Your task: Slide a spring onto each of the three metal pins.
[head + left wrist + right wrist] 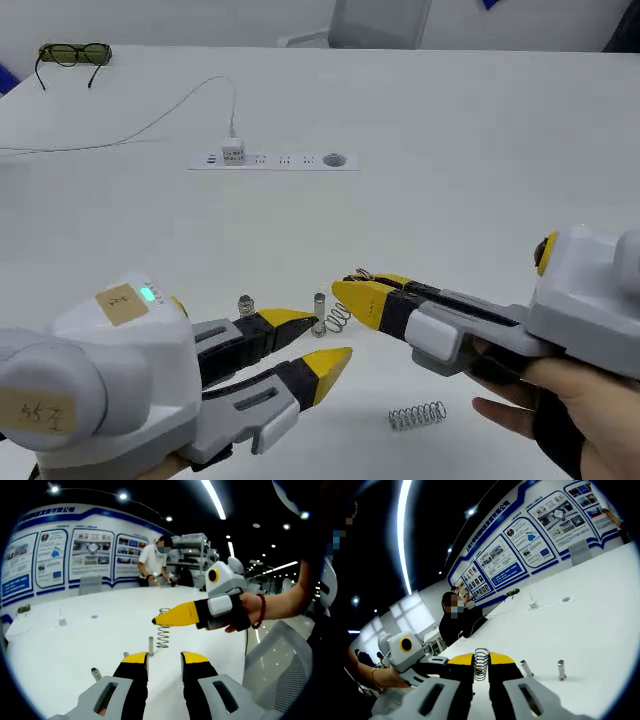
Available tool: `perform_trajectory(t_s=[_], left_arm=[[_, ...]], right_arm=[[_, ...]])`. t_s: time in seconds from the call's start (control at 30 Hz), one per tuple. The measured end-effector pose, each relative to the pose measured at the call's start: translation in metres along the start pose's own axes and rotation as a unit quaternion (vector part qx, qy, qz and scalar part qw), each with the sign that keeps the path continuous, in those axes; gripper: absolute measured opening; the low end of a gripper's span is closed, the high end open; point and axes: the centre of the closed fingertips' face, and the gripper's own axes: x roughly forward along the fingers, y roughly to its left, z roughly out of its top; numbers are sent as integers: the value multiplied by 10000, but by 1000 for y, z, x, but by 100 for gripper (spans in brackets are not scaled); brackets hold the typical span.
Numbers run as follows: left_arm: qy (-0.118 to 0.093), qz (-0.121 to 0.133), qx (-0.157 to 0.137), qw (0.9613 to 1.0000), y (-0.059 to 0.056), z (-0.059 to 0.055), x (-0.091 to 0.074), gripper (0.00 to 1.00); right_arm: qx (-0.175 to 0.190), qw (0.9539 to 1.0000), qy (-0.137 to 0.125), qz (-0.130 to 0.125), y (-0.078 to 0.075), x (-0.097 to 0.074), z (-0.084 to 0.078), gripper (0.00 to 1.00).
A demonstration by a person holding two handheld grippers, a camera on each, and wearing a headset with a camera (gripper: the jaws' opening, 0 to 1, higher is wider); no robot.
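My right tool [345, 295] clamps 1 spring [338, 318] beside a pin [320, 303]; my left tool [328, 336] gapes empty. Tilted, it could snag the pin's tip and pop free.

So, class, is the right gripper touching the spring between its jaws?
Touching. The right gripper view shows the spring pinched between the yellow tips of the right gripper, no gap either side.

The white table [480, 150] carries green-tinted glasses [73, 52] at the upper left, a power strip [275, 160] upper centre (white charger [233, 152] and cable [120, 135] plugged in), upright metal pins [320, 304] lower centre, and a loose spring [417, 414] lying lower right.
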Motion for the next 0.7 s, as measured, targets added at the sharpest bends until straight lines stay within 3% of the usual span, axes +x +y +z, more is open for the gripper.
perform_trajectory(t_s=[0.2,0.47,0.63,0.7], left_arm=[[166,89,164,9997,2,-8,0,35],[393,111,318,9987,2,-20,0,44],[410,116,247,9988,2,-23,-1,51],[415,144,183,9989,4,-26,-1,52]], right_arm=[[-825,9963,211,-68,-1,5,2,11],[-1300,9908,307,-209,-11,15,4,11],[-1451,9883,368,-281,-20,24,3,11],[-1600,9853,463,-371,-25,27,1,11]])
